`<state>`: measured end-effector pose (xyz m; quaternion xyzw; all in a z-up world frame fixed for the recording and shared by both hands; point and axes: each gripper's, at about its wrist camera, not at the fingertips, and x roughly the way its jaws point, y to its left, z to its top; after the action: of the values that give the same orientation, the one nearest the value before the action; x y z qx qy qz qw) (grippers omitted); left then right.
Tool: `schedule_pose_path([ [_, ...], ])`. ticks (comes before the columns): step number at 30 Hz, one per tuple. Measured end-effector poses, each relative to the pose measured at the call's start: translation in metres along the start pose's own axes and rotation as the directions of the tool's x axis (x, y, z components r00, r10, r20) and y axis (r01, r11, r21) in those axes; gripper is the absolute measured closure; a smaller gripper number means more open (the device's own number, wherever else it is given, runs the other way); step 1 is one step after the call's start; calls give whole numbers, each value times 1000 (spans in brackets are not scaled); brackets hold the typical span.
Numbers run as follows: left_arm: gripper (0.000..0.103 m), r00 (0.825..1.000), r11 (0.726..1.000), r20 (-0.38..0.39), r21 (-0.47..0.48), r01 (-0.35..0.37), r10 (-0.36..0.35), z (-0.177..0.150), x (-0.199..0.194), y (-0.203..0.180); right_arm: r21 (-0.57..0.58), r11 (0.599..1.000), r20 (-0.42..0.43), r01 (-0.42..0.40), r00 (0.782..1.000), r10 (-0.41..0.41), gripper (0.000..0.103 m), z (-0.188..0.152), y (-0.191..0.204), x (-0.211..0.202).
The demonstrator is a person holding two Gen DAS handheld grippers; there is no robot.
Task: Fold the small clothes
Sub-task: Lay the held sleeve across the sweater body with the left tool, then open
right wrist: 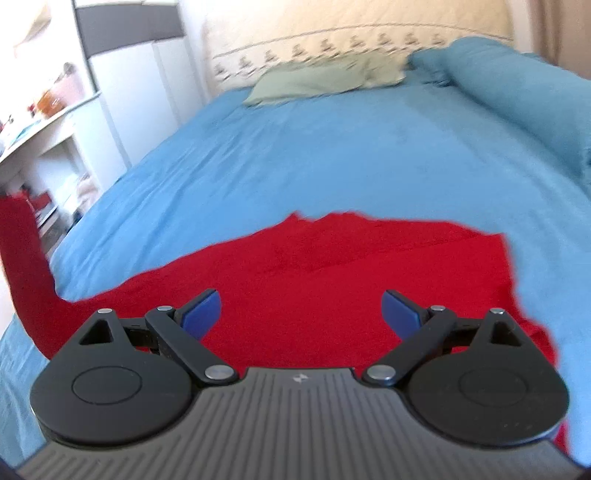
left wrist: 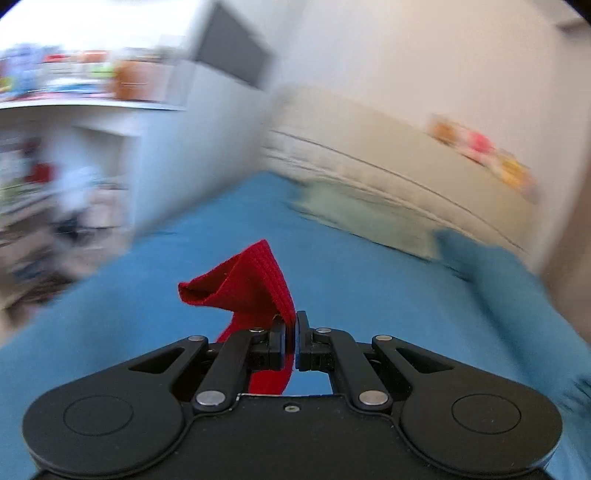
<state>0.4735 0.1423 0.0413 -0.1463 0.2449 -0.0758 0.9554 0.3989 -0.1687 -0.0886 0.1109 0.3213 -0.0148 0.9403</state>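
My left tongs [left wrist: 294, 332] are clamped on a ribbed edge of the red garment [left wrist: 245, 284]. The cloth stands up just ahead of the tips in a folded peak and also runs down between the fingers, hanging below them over the blue bed sheet [left wrist: 351, 280]. That view is smeared with blur, so little beyond the tongs reads well.

My right tongs [right wrist: 301, 314] stand wide apart, blue pads [right wrist: 202, 314] showing, holding nothing. Directly ahead of and beneath them the red garment [right wrist: 332, 280] lies spread on the blue bed sheet [right wrist: 332, 155], its far edge uneven. To the left of these tongs one part of the garment rises off the bed in a strip toward the edge of the picture.

Far ahead of the right tongs a pale green pillow [right wrist: 317, 79] lies against the cream headboard cover [right wrist: 351, 33], which carries a row of small dark motifs. Ahead and to the right, a blue pillow [right wrist: 517, 85] lies along the side of the bed.

To the left of both tongs stands a white shelf unit [right wrist: 48, 147]. Its top and open compartments hold coloured things, among them something orange and something red, but they are too blurred and small for me to name. Beyond it stands a white wardrobe with a dark grey panel [right wrist: 129, 26] at the top.
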Motion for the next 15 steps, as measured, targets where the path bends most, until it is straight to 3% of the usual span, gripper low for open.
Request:
schedule_pose_path([
  [3, 99, 991, 991, -78, 70, 116, -111, -29, 33, -72, 33, 999, 30, 42, 999, -43, 0, 6, -38, -14],
  [6, 99, 963, 975, -206, 101, 197, -173, -80, 68, -130, 76, 994, 41, 81, 996, -84, 0, 7, -75, -23],
  [9, 99, 927, 965, -338, 141, 219, -161, -142, 97, -167, 111, 987, 34, 118, 992, -123, 0, 2, -111, -29],
  [12, 99, 893, 962, -432, 163, 219, -130, -188, 118, -179, 138, 981, 15, 136, 990, -139, 0, -7, -143, -28],
  [15, 99, 875, 960, -476, 194, 203, -89, -214, 125, -184, 149, 979, -10, 138, 990, -138, 0, -17, -165, -25],
])
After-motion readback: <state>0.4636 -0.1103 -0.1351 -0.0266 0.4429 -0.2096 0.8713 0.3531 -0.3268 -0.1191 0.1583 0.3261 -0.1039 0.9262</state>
